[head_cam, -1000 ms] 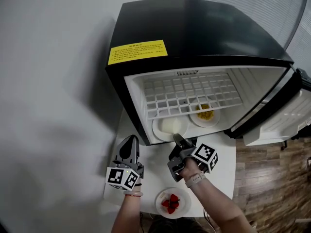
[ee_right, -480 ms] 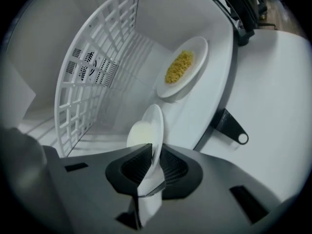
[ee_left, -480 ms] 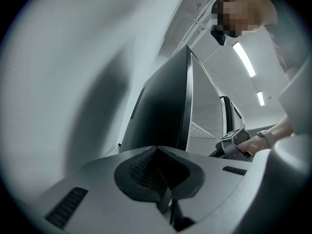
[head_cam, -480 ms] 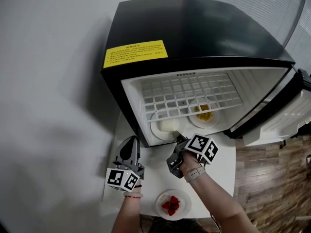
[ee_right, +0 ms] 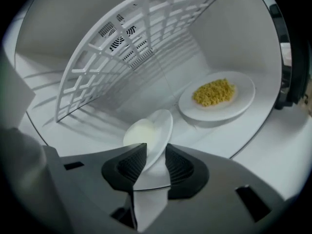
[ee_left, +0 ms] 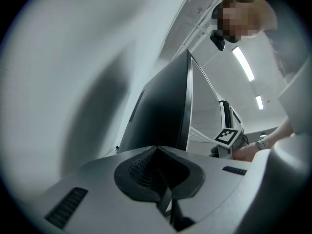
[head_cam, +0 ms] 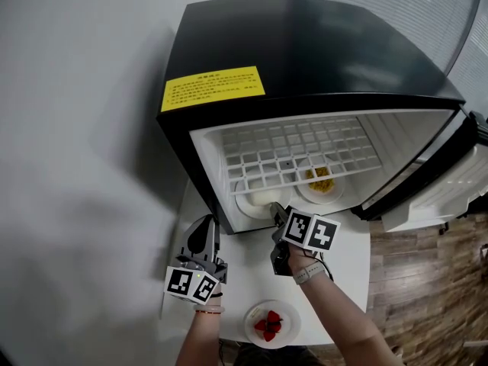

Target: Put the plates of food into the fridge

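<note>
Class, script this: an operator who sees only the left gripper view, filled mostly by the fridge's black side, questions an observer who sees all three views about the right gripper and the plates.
Operator: My view shows only the side of the fridge. What is the right gripper doing?
Observer: Its fingers have just been opening; they stand apart with the rim of the white-food plate between them, inside the fridge.
Operator: Any plate still outside?
Observer: Yes, a plate of strawberries sits on the table, near the person.
</note>
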`<move>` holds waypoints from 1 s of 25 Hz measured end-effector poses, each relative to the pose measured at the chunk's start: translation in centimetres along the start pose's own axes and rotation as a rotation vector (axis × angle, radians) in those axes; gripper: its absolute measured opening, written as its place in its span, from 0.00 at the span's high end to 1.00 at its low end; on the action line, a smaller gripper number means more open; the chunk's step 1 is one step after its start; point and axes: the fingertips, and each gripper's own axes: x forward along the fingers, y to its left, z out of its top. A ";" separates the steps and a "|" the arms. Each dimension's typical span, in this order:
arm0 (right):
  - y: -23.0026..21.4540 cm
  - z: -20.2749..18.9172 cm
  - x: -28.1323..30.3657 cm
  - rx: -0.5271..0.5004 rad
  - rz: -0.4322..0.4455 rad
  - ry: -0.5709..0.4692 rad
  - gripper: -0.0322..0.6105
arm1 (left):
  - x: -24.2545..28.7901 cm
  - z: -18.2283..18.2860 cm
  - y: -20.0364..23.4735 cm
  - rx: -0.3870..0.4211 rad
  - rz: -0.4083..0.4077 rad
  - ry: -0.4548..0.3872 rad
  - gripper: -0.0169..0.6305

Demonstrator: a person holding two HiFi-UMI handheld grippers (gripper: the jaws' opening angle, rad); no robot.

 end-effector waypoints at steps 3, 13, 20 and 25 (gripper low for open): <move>-0.3 0.2 0.0 -0.088 -0.031 -0.009 0.78 | 0.0 -0.2 0.2 0.002 0.005 0.008 0.96; -1.0 0.8 0.2 -0.337 -0.107 -0.026 0.70 | 0.2 -0.7 0.2 0.001 0.011 0.022 0.96; -1.1 1.0 -0.2 -0.491 -0.124 -0.045 0.68 | 0.0 -0.9 0.4 0.003 0.027 0.027 0.96; -1.1 1.0 -1.3 -0.569 -0.135 -0.078 0.68 | -0.5 -1.0 0.4 0.007 0.039 0.031 0.96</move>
